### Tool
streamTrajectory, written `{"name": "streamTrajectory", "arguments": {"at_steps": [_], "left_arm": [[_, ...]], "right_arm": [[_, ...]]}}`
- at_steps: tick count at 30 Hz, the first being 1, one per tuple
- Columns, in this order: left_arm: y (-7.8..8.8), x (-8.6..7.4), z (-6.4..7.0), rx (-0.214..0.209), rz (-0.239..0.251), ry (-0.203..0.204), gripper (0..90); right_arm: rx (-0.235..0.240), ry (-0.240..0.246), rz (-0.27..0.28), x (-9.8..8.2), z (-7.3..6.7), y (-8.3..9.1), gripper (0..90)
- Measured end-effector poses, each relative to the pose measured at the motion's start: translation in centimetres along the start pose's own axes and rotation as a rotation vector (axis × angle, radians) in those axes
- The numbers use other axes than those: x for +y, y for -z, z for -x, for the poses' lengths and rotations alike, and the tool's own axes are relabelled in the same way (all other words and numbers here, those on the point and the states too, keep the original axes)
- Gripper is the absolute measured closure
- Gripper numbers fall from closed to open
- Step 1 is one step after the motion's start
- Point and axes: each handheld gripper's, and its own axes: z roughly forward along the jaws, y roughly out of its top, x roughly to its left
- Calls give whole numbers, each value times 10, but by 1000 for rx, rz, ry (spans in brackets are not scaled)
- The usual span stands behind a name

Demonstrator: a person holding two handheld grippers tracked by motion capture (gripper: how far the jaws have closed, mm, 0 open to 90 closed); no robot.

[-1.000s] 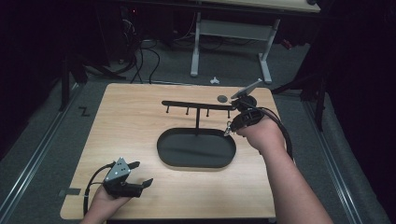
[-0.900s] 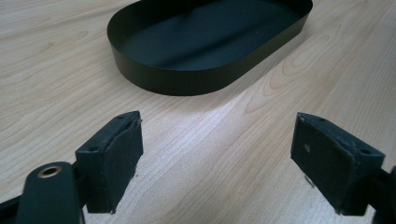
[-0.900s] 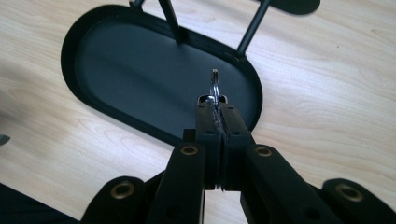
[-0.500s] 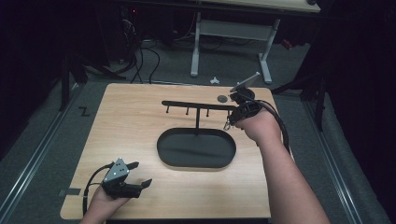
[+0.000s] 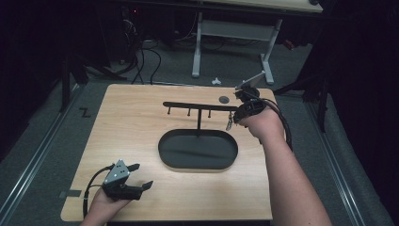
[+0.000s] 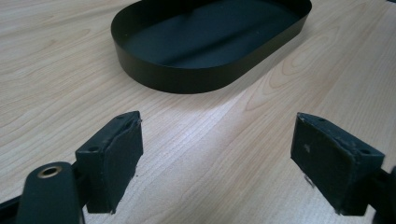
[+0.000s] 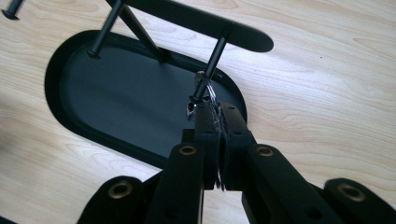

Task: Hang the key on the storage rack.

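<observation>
At the right-end peg [image 7: 211,59] of the black hook rack [image 5: 197,106], the right hand-held gripper [image 7: 217,114] is clenched on a small wire ring w/ something thin & shiny hanging from it, prob. a key ring [image 7: 204,88]; too small to tell more. The ring loops around the peg or sits right against it; can't tell if its weight is on the peg yet.

Change vs 1 s ago: in the high view the right hand-held gripper [image 5: 234,118] has moved from the rack-side rim of the oval black tray [image 5: 197,162] up & out to the rack's right end, so the ring [image 5: 229,123] now hangs just below the bar there. Meaning, as I read it: carry phase is done, now in the hooking step. Next prob. needs the ring eased fully over the peg tip, then jaws let go. Risk: let go too soon & the ring drops to the bench [image 5: 141,127] or into the tray.

Left hand-held gripper [image 5: 141,183] hasn't shifted: near bench corner, well apart from the rack, jaws spread wide w/ nothing between them, pads [image 6: 116,158] over bare wood, tray [image 6: 187,79] just ahead. A small dark disc [image 5: 224,99] lies behind the rack, untouched.
</observation>
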Motion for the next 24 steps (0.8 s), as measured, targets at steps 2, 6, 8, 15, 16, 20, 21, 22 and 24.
{"name": "streamTrajectory", "arguments": {"at_steps": [2,6,8,15,16,20,21,22,24], "left_arm": [[0,0,-1,-2,-1,4,173],[0,0,-1,-3,-4,3,173],[-1,0,-1,-2,-3,8,173],[-3,0,0,-4,-10,-2,173],[-3,0,0,-3,-10,-1,173],[-3,0,1,-9,-11,3,173],[-4,0,1,-11,-15,4,173],[-4,0,1,-11,-17,3,173],[-4,0,2,-8,-14,-1,173]], "right_arm": [[-7,1,0,1,0,-2,864],[-28,-6,16,2,2,-3,817],[-28,-10,22,3,3,-3,813],[-22,-11,44,1,1,3,777],[-23,-10,47,0,1,5,771],[-12,-5,61,-8,-1,9,721],[-8,-5,66,-11,-1,9,709],[-5,-6,68,-14,-1,9,693],[-3,2,70,-21,1,6,642]]}}
